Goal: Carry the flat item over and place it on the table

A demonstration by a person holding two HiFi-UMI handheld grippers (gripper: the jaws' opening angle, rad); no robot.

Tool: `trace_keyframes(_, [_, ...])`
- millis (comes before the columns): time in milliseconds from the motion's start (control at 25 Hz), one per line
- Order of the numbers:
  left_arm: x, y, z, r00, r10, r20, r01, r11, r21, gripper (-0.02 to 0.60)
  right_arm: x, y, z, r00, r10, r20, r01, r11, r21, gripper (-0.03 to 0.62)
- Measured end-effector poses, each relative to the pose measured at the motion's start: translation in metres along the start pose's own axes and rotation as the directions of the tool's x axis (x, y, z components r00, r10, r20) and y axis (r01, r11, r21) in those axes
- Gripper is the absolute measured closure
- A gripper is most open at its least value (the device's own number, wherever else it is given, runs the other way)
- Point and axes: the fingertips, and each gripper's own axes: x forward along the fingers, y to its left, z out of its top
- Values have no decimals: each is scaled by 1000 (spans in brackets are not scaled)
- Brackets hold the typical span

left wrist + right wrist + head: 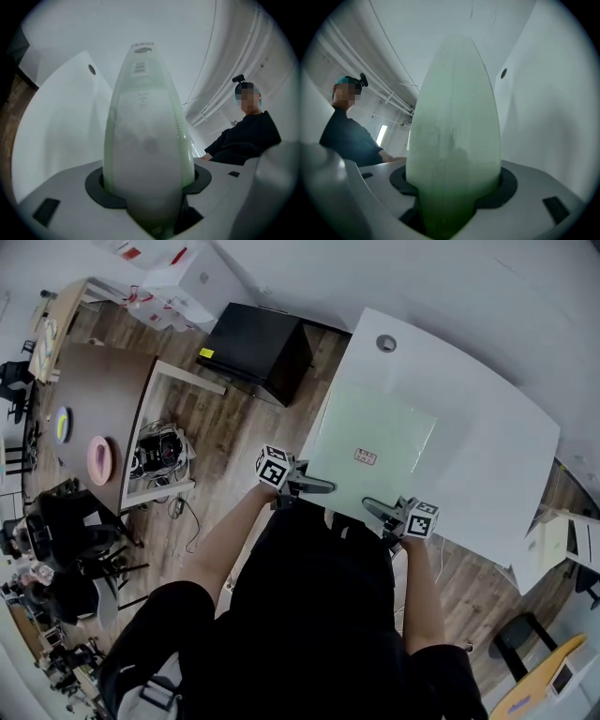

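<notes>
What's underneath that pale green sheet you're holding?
The white table, which shows past the far and side edges of the sheet. The tabletop directly below is covered, so I can't tell whether anything lies there, or whether the sheet touches it yet.

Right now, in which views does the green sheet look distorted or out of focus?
Left gripper view: the green sheet swells into a cone, blurred close to the left claw. Right gripper view: the same. Head view: it looks flat and sharp.

A white table with a round cable grommet stands on wood-plank floor. A pale green board covers the table's near left part.
</notes>
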Motion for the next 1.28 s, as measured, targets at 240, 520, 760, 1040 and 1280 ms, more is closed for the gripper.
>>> trace_keyframes(240, [-4,31,2,999,-21,-35,19,997,-69,287,8,-28,-2,999,-26,24,24,998,60,286])
trace_keyframes(520, [-10,62,4,997,-36,-66,24,985,-172,287,17,-53,-3,996,-72,46,64,984,164,286])
trace_keyframes(760, [-10,73,7,993,-50,-105,25,973,-228,287,20,-63,-3,993,-89,76,71,973,219,286])
trace_keyframes(1040, [-14,83,14,997,-41,-59,13,910,-414,285,30,-70,6,994,-102,48,80,938,338,286])
trace_keyframes(1280, [-13,84,16,999,-39,-20,25,882,-471,287,13,-94,-3,971,-234,-54,236,888,395,286])
